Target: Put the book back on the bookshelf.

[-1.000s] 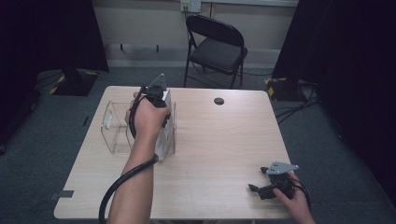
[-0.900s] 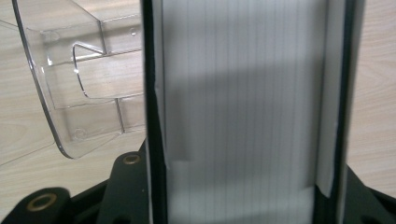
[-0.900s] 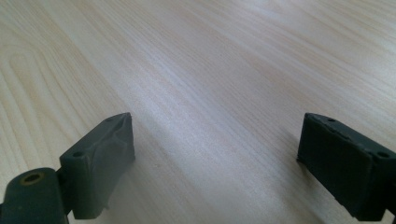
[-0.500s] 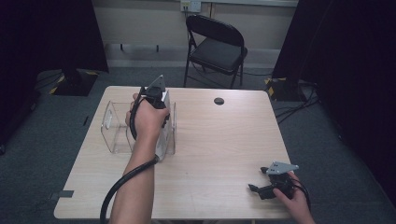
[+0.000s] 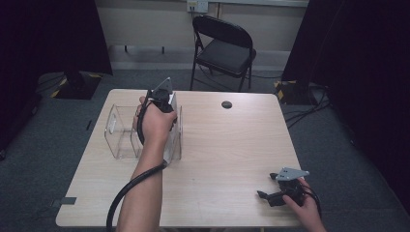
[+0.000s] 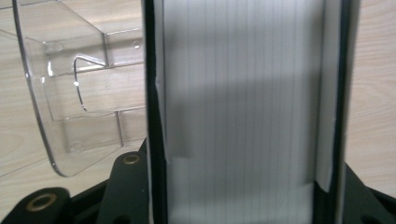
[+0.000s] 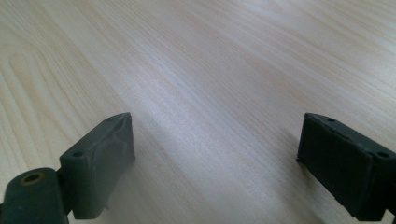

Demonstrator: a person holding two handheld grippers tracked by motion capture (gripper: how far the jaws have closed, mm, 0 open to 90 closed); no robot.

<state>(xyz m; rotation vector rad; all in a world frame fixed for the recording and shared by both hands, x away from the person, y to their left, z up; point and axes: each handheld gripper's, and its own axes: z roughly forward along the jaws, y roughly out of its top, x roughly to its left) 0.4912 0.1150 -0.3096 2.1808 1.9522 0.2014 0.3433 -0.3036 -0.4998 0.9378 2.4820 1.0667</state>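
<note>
The book [image 6: 243, 112] stands page-edges toward my camera, long axis running straight up the left gripper view, black covers on both sides. It sits at the clear plastic holder [image 5: 121, 133] on the table's [image 5: 232, 159] left half. From above, my hand [image 5: 155, 123] hides the book and the left gripper [image 5: 162, 96]. The jaws are clamped against the book's covers. My right gripper [image 5: 270, 195] rests near the table's front right corner, jaws spread wide, empty over bare wood.
</note>
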